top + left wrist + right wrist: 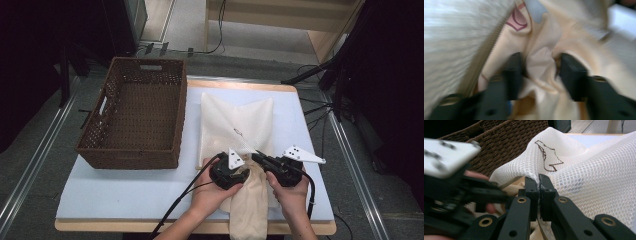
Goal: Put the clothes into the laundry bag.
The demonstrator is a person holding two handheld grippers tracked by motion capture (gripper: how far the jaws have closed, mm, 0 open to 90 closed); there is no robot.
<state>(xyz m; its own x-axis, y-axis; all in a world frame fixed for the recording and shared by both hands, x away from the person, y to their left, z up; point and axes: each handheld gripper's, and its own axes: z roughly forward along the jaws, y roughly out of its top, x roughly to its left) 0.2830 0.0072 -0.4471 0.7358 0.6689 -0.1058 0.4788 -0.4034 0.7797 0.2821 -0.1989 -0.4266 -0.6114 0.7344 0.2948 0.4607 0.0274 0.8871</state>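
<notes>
Mesh laundry bag point(239, 125) lies on the worktop point(125, 192) beside the basket point(136, 112): keep the right tool point(538, 195) clamped on its rim while the half-open left tool point(541, 75) feeds the cream garment point(541, 62) deep inside.

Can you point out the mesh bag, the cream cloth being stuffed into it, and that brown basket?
Mesh bag point(235, 120), high view: flat upper part on the table.
Cream cloth point(248, 210), high view: bunched end hanging over the table edge.
Basket point(127, 152), high view: near woven wall.
</notes>
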